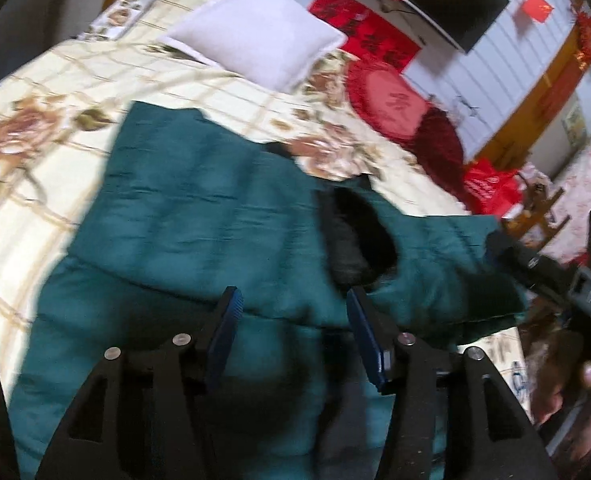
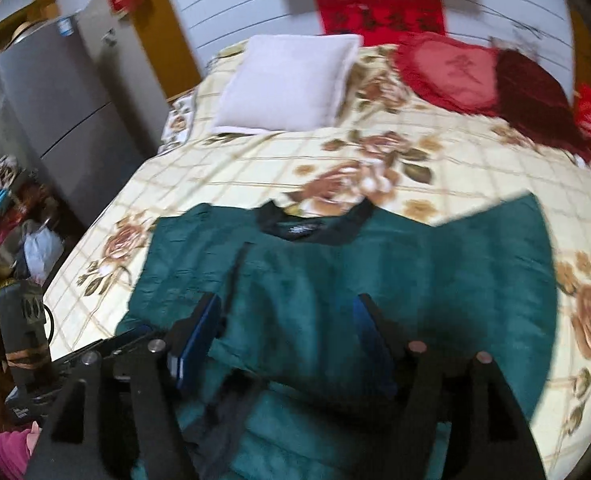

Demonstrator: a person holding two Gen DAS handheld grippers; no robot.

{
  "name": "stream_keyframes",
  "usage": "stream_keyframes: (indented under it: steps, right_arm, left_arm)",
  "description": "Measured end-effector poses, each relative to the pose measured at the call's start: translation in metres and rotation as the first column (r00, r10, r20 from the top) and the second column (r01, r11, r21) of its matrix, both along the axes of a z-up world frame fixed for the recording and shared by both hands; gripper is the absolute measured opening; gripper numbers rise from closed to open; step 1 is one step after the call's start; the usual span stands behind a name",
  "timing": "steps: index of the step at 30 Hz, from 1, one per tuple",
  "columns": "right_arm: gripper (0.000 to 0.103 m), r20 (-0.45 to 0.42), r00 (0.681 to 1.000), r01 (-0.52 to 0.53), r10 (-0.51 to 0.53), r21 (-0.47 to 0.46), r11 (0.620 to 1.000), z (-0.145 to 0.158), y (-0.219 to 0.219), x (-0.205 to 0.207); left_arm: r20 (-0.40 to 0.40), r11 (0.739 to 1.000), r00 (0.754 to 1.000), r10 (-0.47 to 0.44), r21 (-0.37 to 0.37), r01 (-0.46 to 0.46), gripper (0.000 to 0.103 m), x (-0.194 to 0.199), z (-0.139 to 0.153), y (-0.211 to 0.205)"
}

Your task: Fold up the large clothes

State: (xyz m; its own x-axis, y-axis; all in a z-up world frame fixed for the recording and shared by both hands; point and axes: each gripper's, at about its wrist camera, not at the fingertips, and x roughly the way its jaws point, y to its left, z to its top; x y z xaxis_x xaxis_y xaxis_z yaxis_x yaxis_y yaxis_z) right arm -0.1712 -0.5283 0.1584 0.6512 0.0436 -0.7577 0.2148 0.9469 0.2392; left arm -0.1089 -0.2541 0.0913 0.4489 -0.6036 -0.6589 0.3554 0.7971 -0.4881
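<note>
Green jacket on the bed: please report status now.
Left tongs open, empty. Right tongs open, empty. Green jacket spread on bed, unfolded. White pillow beyond, apart.

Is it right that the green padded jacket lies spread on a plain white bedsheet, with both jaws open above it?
Not quite. The sheet is cream with a floral check print, not plain white, as the right wrist view shows. The green padded jacket does lie spread on it, both jaws open above.

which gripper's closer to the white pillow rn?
Left, probably. The left gripper and right gripper are both over the green jacket; the white pillow lies far ahead of both, toward the left side.
</note>
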Motion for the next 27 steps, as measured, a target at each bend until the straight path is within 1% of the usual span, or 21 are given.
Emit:
stream_keyframes:
  steps: [4, 6, 8, 9, 10, 11, 12, 13, 15, 17, 20, 23, 25, 27]
  right_arm:
    - [0.071, 0.01, 0.999, 0.052, -0.052, -0.004, 0.999, 0.003, -0.025, -0.022]
    - [0.072, 0.022, 0.998, 0.064, -0.064, -0.005, 0.998, 0.006, -0.034, -0.031]
    - [0.072, 0.037, 0.996, 0.081, -0.08, -0.007, 0.997, 0.011, -0.042, -0.04]
    - [0.072, 0.047, 0.995, 0.089, -0.089, -0.008, 0.996, 0.014, -0.045, -0.044]
    - [0.072, 0.055, 0.994, 0.096, -0.095, -0.01, 0.995, 0.016, -0.048, -0.047]
    - [0.072, 0.067, 0.992, 0.105, -0.104, -0.012, 0.994, 0.019, -0.052, -0.051]
    - [0.072, 0.074, 0.991, 0.113, -0.112, -0.016, 0.993, 0.021, -0.055, -0.054]
    - [0.072, 0.08, 0.989, 0.124, -0.122, -0.022, 0.992, 0.023, -0.057, -0.056]
    - [0.072, 0.091, 0.984, 0.158, -0.153, -0.048, 0.986, 0.027, -0.063, -0.061]
    - [0.072, 0.09, 0.979, 0.188, -0.182, -0.057, 0.98, 0.026, -0.069, -0.061]
    - [0.072, 0.065, 0.977, 0.204, -0.202, -0.027, 0.979, 0.015, -0.075, -0.053]
    - [0.072, 0.028, 0.981, 0.193, -0.193, -0.022, 0.981, -0.004, -0.07, -0.035]
    - [0.072, 0.003, 0.984, 0.177, -0.177, -0.029, 0.984, -0.017, -0.064, -0.021]
    - [0.072, -0.017, 0.986, 0.163, -0.163, -0.034, 0.986, -0.03, -0.056, -0.009]
  left_arm:
    - [-0.01, 1.0, 1.0, -0.021, -0.011, 0.021, 0.037, -0.001, 0.004, -0.034]
    - [-0.016, 1.0, 1.0, -0.024, 0.0, 0.024, 0.038, 0.0, 0.002, -0.051]
    - [-0.053, 0.996, 0.998, -0.018, 0.083, 0.022, 0.038, 0.007, -0.007, -0.07]
    - [-0.069, 0.995, 0.998, -0.013, 0.099, 0.02, 0.038, 0.01, -0.011, -0.075]
    - [-0.085, 0.994, 0.996, -0.015, 0.102, 0.024, 0.033, 0.013, -0.015, -0.079]
    - [-0.086, 0.995, 0.996, -0.019, 0.101, 0.028, 0.024, 0.015, -0.017, -0.08]
    - [-0.079, 0.993, 0.997, -0.027, 0.109, 0.035, 0.007, 0.017, -0.017, -0.08]
    - [-0.067, 0.992, 0.997, -0.035, 0.122, 0.043, 0.004, 0.016, -0.015, -0.08]
    - [-0.023, 0.991, 0.999, -0.027, 0.131, 0.03, 0.0, 0.016, -0.004, -0.07]
    - [0.035, 0.989, 0.999, -0.003, 0.145, -0.002, 0.0, 0.016, 0.011, -0.056]
    - [0.089, 0.988, 0.995, 0.035, 0.144, -0.048, 0.0, 0.023, 0.031, -0.026]
    - [0.093, 0.984, 0.993, 0.072, 0.153, -0.086, 0.0, 0.034, 0.034, -0.001]
    - [0.086, 0.979, 0.99, 0.112, 0.164, -0.124, 0.0, 0.044, 0.029, 0.019]
    - [0.06, 0.975, 0.988, 0.144, 0.164, -0.152, 0.0, 0.055, 0.019, 0.038]
